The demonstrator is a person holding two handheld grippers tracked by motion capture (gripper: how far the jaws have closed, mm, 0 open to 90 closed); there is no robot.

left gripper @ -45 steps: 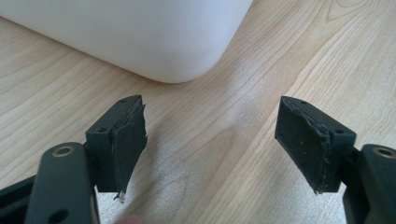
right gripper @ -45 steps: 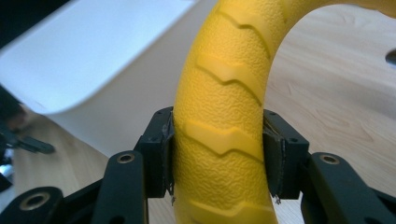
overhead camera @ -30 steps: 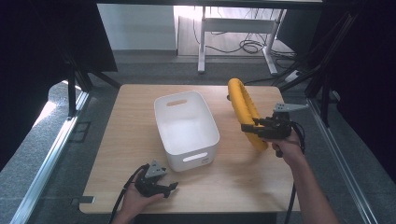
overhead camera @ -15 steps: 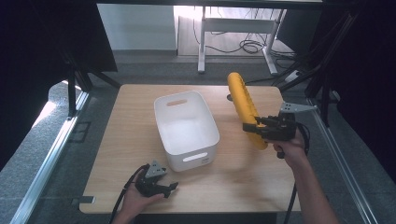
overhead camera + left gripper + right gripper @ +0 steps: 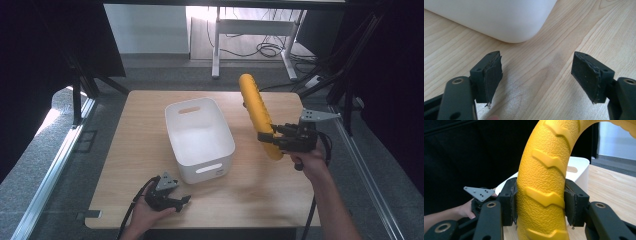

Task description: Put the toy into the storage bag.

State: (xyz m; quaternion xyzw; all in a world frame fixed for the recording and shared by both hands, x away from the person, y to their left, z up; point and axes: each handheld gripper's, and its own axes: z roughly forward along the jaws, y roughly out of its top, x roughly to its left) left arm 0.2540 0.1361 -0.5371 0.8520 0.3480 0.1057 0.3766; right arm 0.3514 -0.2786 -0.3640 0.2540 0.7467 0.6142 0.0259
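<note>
A yellow ring with raised tread marks [image 5: 255, 111] [image 5: 544, 177] is held on edge above the table's right side, and my right gripper [image 5: 272, 141] [image 5: 539, 203] is shut on its lower rim. To its left stands a white plastic bin [image 5: 200, 137] with a cut-out handle, empty inside. My left gripper [image 5: 179, 201] [image 5: 536, 78] rests low at the front edge of the table, jaws wide open with bare wood between them. A rounded corner of the bin [image 5: 499, 20] lies just beyond its jaws.
The wooden table [image 5: 125, 145] has bare surface left of the bin and between the two grippers. Dark frames and stands flank the table on both sides. A desk leg [image 5: 216, 45] and cables stand on the floor beyond the far edge.
The right gripper has lifted the yellow ring a little and tilted it more upright, drifting slightly right. The left gripper has stayed put.
</note>
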